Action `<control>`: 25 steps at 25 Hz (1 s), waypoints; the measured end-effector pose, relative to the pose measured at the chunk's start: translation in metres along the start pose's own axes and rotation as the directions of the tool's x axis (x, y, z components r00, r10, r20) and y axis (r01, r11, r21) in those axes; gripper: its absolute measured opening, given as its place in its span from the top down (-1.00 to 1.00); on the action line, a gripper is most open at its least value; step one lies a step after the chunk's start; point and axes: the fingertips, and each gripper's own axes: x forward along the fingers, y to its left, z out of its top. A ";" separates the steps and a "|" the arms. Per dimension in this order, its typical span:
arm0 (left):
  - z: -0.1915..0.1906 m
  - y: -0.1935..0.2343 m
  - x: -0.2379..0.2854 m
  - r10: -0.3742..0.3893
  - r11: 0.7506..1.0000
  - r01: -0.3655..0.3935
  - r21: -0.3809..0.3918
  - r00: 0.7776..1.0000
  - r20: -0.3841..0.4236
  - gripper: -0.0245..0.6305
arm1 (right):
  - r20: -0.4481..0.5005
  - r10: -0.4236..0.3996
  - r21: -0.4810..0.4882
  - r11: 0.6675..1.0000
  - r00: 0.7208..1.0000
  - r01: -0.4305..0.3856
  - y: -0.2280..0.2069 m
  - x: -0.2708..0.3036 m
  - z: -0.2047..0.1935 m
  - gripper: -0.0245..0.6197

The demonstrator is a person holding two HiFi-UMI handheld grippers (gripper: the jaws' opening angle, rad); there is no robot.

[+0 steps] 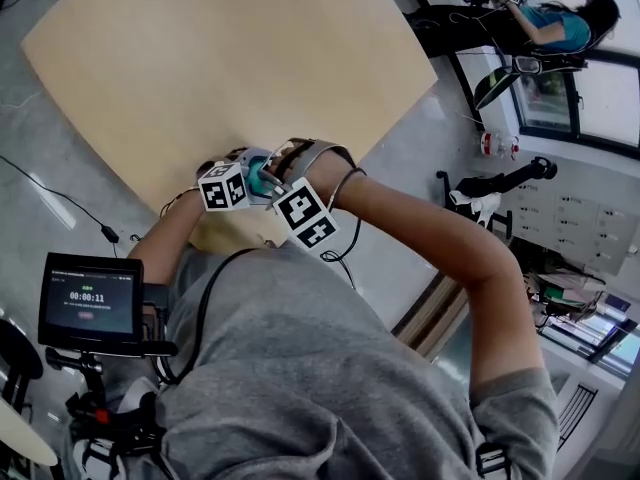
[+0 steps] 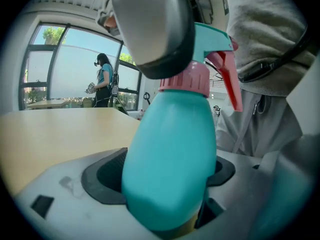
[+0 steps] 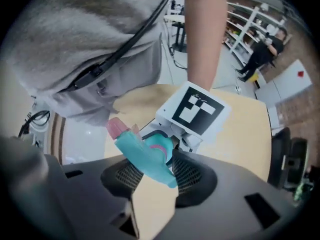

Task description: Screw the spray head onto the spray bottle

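Teal spray bottle (image 2: 170,174) gripped between the left gripper's (image 1: 234,183) jaws, held over the tabletop's (image 1: 220,58) near edge, spray head (image 3: 142,151) seated on its pink collar, flanked loosely by the right gripper's (image 1: 288,200) parted jaws, a person (image 2: 104,81) seen beyond the far edge.

A: Left gripper (image 2: 167,181) status?
B: Clamped on the spray bottle (image 2: 170,149), a pad on each side of its body. It points slightly below level. The left forearm (image 1: 165,236) runs straight back from it.
A: Right gripper (image 3: 155,176)?
B: Sits over the left's jaws, pointing straight down. Jaws apart, spray head (image 3: 145,156) between them, not clamped. The right forearm (image 1: 420,218) angles back from it, elbow bent.
A: Spacing?
B: Marker cubes side by side, close.
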 end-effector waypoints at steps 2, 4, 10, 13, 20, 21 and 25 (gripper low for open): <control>0.002 0.001 0.002 0.032 0.999 -0.032 -0.004 0.999 0.012 -0.29 | 0.005 -0.019 0.093 0.995 1.000 0.019 0.000 -0.001 -0.001 0.40; 0.002 0.001 0.003 0.058 0.998 -0.058 -0.006 0.998 0.019 -0.29 | 0.005 -0.027 0.155 0.988 1.000 0.026 0.001 -0.001 -0.001 0.40; -0.003 0.003 0.006 0.115 0.993 -0.115 0.010 0.993 0.012 -0.29 | -0.003 -0.039 0.236 0.971 0.999 0.039 0.001 0.003 -0.003 0.40; -0.006 0.006 0.010 0.139 0.990 -0.139 0.031 0.990 -0.008 -0.29 | -0.012 -0.032 0.223 0.974 0.999 0.034 0.000 0.005 -0.007 0.40; -0.008 0.013 -0.003 0.121 0.987 -0.114 0.112 0.991 -0.061 -0.56 | -0.119 -0.040 0.228 0.971 0.992 0.066 -0.001 0.016 -0.044 0.37; -0.008 0.016 -0.008 0.124 0.987 -0.117 0.106 0.990 -0.062 -0.56 | -0.120 -0.051 0.240 0.968 0.991 0.079 -0.001 0.016 -0.050 0.34; -0.012 0.035 -0.034 0.169 0.984 -0.165 0.064 0.984 -0.062 -0.56 | -0.124 -0.100 0.304 0.943 0.987 0.134 -0.003 0.012 -0.075 0.27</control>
